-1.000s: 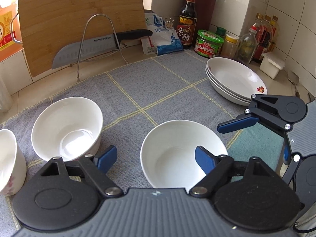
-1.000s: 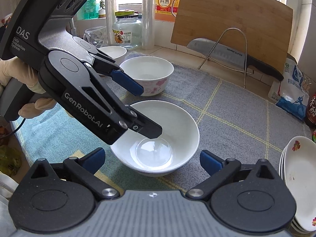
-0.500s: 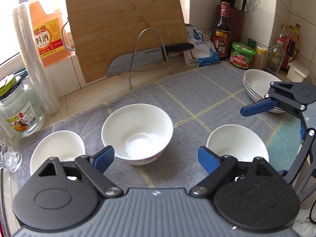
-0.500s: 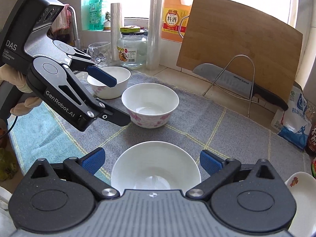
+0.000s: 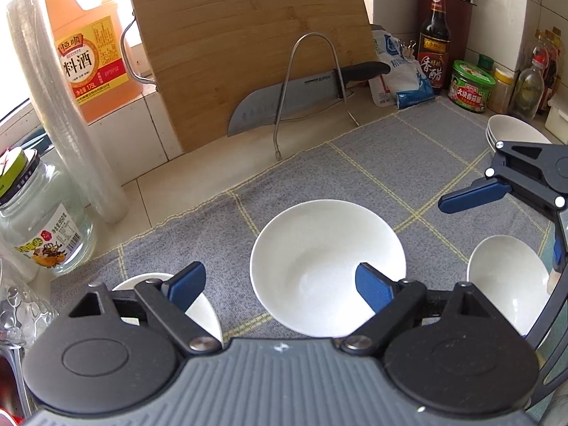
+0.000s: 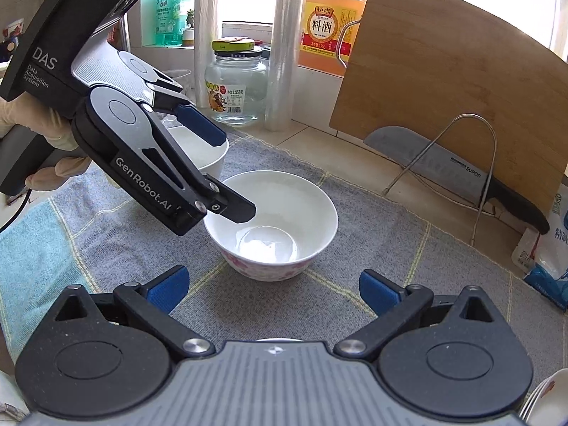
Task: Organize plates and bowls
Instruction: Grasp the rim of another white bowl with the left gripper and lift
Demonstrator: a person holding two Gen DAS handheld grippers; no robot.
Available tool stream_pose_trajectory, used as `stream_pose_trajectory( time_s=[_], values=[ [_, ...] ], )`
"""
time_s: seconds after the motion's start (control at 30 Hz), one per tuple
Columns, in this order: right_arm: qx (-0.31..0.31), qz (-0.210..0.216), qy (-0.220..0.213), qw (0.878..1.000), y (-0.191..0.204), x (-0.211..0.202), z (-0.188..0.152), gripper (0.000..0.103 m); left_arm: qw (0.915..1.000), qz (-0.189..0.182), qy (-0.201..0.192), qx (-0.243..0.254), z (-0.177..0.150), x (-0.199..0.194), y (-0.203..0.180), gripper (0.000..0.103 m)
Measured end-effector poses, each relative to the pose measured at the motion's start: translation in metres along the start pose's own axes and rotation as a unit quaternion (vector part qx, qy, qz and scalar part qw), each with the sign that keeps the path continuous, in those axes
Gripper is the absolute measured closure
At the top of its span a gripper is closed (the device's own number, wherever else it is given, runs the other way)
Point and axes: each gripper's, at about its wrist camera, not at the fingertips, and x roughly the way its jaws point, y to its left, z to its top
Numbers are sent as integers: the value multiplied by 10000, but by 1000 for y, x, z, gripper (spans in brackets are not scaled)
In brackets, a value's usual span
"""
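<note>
Left gripper (image 5: pixel 280 284) hangs wide open and empty over the floral bowl (image 5: pixel 328 266), likely lining up on its rim; a second bowl (image 5: pixel 507 280) sits at 3 o'clock, and the right gripper (image 6: pixel 273 289) is also open, empty

Wrist cams, downward, shared bowl (image 5: pixel 328 266)
</note>
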Motion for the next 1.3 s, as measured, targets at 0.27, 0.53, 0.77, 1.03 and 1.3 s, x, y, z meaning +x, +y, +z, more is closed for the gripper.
stream_pose_trajectory(
  time_s=[0.27,0.53,0.77,1.03,1.3],
  values=[
    [-140,50,227,9996,-2,30,11,0,9994,-273,227,-34,11,30,9,20],
    [-304,148,398,9986,1,46,18,0,9980,-497,383,-12,14,43,10,34],
    [-348,205,530,9978,2,57,21,7,9969,-648,451,-47,15,48,14,43],
    [-318,204,546,9978,1,58,21,15,9960,-739,496,-95,15,50,16,51],
    [-298,184,548,9979,0,60,22,15,9960,-737,502,-67,15,50,16,51]
  ],
)
